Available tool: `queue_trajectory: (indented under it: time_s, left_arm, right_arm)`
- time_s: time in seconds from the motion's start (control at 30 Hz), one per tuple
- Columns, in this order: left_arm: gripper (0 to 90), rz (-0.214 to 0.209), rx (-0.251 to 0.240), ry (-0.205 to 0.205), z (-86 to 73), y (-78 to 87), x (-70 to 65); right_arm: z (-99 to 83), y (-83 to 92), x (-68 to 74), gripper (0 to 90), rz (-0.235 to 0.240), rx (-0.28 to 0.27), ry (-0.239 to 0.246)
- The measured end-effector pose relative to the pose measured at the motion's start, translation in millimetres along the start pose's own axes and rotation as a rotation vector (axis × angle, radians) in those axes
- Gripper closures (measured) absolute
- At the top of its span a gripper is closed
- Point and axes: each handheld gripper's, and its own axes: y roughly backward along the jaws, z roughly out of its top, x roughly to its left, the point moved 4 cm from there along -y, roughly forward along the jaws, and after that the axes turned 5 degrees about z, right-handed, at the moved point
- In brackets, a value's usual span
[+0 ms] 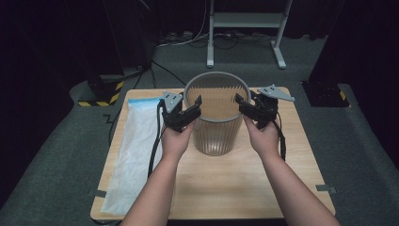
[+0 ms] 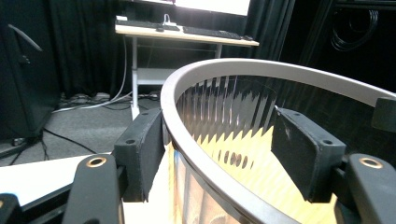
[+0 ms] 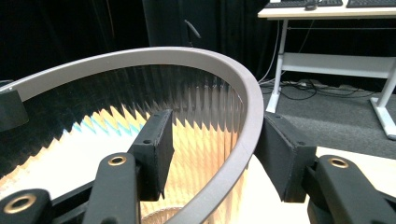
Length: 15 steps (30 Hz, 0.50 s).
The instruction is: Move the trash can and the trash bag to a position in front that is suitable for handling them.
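Observation:
A clear ribbed waste bin [image 1: 216, 136] with a grey rim stands upright at the back middle of the wooden table [image 1: 235, 188]. My left gripper [image 1: 192, 109] straddles the rim on the bin's left side, and my right gripper [image 1: 242, 107] straddles it on the right. In the left gripper view the bin's rim [image 2: 280, 70] runs between the jaws of the left gripper [image 2: 222, 154]: the outer pad lies against it and the inner pad stands off it. In the right gripper view the rim [image 3: 140, 58] passes between the jaws of the right gripper [image 3: 218, 154] the same way. Both stand open.
A flat white plastic bag [image 1: 134, 150] with a blue top strip lies along the table's left edge. Behind the table are a white desk frame [image 1: 244, 19], cables on the grey carpet, and a yellow-and-black striped base [image 1: 101, 94] at the back left.

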Motion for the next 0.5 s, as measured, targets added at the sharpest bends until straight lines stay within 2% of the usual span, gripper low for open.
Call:
queue_trajectory:
  time_s: [0.2,0.23,0.37,0.5]
  left_arm:
    - [34.3,0.02,-0.014,-0.012,-6.2,29.2,2.8]
    - [34.3,0.022,-0.018,-0.015,-6.8,32.6,3.8]
    - [34.6,0.009,-0.028,0.006,-9.7,46.6,11.6]
    - [37.6,-0.003,-0.036,0.006,-6.8,56.2,18.0]
  right_arm:
    - [-5.3,14.4,19.7,46.3,0.014,-0.005,0.016]
    - [-7.0,17.8,26.8,46.0,0.023,-0.008,0.018]
    - [-9.9,20.5,35.5,45.0,0.044,-0.01,0.014]
    - [-10.8,18.2,39.4,44.3,0.075,0.008,0.003]
